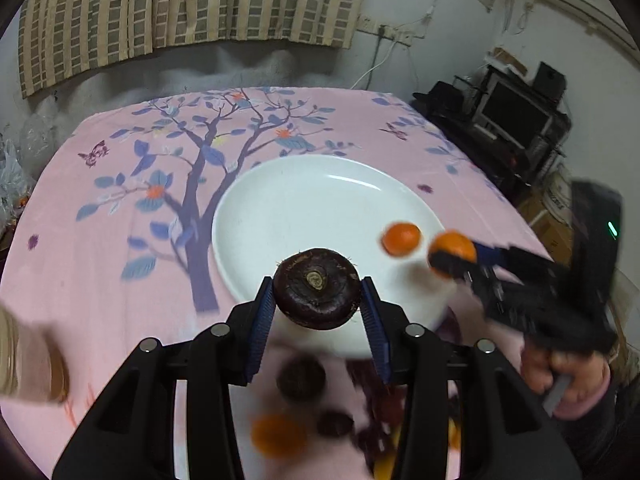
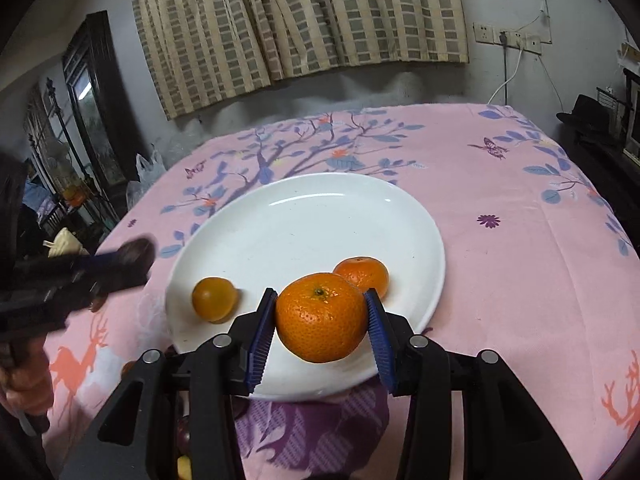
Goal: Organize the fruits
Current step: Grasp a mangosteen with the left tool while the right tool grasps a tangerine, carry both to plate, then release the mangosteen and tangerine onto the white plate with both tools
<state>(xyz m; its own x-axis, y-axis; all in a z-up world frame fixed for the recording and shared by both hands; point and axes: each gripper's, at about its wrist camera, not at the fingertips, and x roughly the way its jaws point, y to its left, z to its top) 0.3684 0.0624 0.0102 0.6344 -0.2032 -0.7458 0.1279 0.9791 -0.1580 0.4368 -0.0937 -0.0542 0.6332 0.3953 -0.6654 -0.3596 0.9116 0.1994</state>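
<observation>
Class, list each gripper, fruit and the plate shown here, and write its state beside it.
left gripper: shut on the dark fruit
right gripper: shut on the mandarin
white plate: holds two fruits
small mandarin: resting on plate
yellow-orange fruit: resting on plate

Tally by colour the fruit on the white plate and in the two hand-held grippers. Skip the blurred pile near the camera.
Orange: 2, held tangerine in the right hand-held gripper, plate tangerine on the white plate
Yellow-orange: 1, small fruit on the plate
Dark brown: 1, round fruit in the left hand-held gripper
Total: 4
</observation>
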